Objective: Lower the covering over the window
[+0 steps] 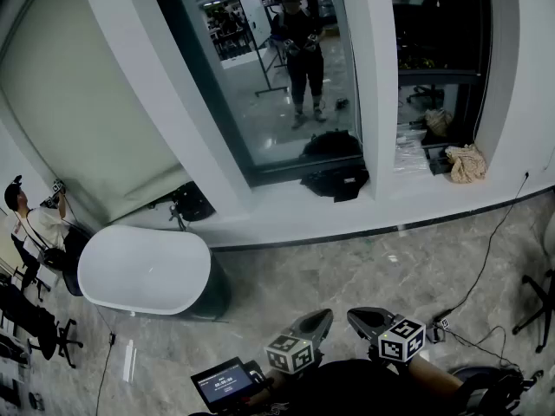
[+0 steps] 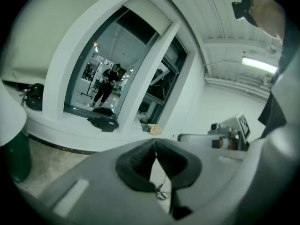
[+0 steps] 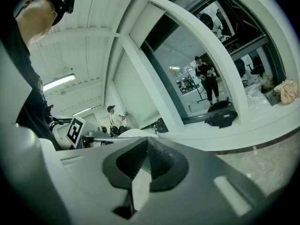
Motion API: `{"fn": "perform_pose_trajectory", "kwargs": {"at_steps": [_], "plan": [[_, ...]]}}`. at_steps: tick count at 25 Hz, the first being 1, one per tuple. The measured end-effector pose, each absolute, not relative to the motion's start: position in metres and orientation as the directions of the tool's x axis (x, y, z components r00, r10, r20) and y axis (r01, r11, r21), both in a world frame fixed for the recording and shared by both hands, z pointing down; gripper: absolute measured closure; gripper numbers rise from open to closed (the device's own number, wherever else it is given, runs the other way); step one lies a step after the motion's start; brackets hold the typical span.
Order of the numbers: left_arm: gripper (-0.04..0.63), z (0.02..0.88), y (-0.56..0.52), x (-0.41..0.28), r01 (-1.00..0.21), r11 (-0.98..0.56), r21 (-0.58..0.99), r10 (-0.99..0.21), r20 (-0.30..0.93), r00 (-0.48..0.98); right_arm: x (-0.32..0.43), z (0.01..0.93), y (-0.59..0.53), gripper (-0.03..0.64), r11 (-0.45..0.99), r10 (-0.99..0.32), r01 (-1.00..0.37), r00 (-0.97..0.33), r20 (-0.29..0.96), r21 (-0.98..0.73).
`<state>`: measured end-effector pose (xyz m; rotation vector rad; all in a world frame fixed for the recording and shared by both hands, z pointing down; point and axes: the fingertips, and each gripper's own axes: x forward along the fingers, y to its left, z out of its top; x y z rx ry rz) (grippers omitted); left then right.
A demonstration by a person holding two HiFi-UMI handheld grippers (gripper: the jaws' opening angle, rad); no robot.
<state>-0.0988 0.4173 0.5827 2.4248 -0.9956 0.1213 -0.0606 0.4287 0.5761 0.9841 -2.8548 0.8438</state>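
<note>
Three tall windows line the curved white wall. A pale roller blind (image 1: 87,102) covers the left window down to the sill. The middle window (image 1: 269,68) is bare glass that mirrors a standing person; its blind (image 2: 147,14) is rolled high at the top, also visible as the blind (image 3: 143,25) in the right gripper view. Both grippers are held low and far from the windows, above the floor. My left gripper (image 1: 314,321) (image 2: 156,146) is shut with nothing between its pads. My right gripper (image 1: 364,317) (image 3: 146,144) is shut and empty too.
A white oval tub (image 1: 143,271) stands on the floor at the left. Black bags (image 1: 334,180) and a beige cloth (image 1: 466,163) lie on the sill. A person (image 1: 35,224) stands at far left. A cable (image 1: 486,258) runs across the floor. A small screen (image 1: 224,380) sits below.
</note>
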Motion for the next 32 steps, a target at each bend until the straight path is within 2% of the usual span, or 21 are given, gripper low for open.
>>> {"fn": "perform_pose_trajectory", "kwargs": {"at_steps": [22, 32], "plan": [[0.592, 0.579, 0.399, -0.093, -0.676, -0.615, 0.407, -0.616, 0.288, 0.733, -0.051, 0.576, 0.408, 0.609, 0.625, -0.591, -0.555, -0.796, 0.131, -0.549], [0.592, 0.591, 0.32, -0.103, -0.619, -0.647, 0.445, -0.556, 0.28, 0.782, -0.059, 0.584, 0.33, 0.609, 0.566, -0.652, -0.622, -0.74, 0.168, -0.542]]}}
